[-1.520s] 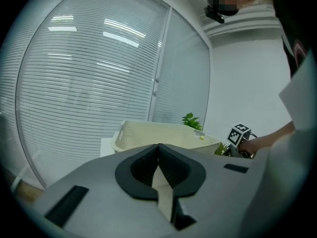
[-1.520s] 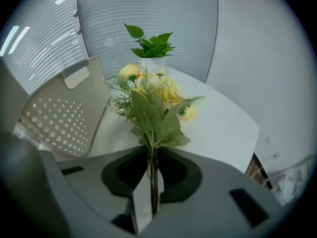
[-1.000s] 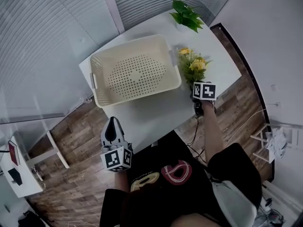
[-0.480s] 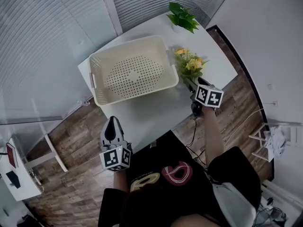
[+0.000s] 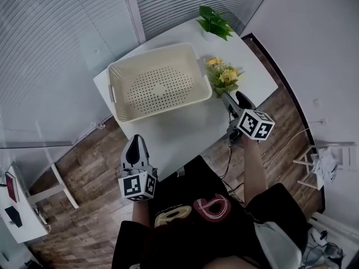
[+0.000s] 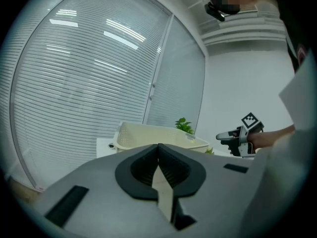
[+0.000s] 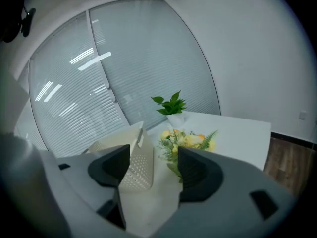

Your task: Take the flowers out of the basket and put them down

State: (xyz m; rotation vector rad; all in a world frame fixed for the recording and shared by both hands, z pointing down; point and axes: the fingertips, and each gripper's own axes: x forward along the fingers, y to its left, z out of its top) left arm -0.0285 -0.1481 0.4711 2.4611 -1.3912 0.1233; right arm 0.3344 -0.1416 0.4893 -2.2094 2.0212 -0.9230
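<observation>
A small bunch of yellow flowers with green leaves [image 5: 223,76] lies on the white table [image 5: 185,133], just right of the empty cream perforated basket [image 5: 168,110]. My right gripper [image 5: 233,98] hovers a little nearer than the flowers. Its jaws are opening wide, with nothing between them. In the right gripper view the flowers [image 7: 185,142] lie beyond the fingers, beside the basket's wall [image 7: 138,157]. My left gripper [image 5: 134,144] hangs off the table's near edge, jaws shut and empty. The left gripper view shows the basket [image 6: 148,135] ahead.
A potted green plant [image 5: 213,21] stands at the table's far corner, behind the flowers. Glass walls with blinds run along the left and back. A wooden floor surrounds the table, and a white side table [image 5: 22,217] sits at lower left.
My right gripper has drawn back from the flowers toward the person and spread its jaws. The flowers stay on the table. The left gripper has hardly moved.
</observation>
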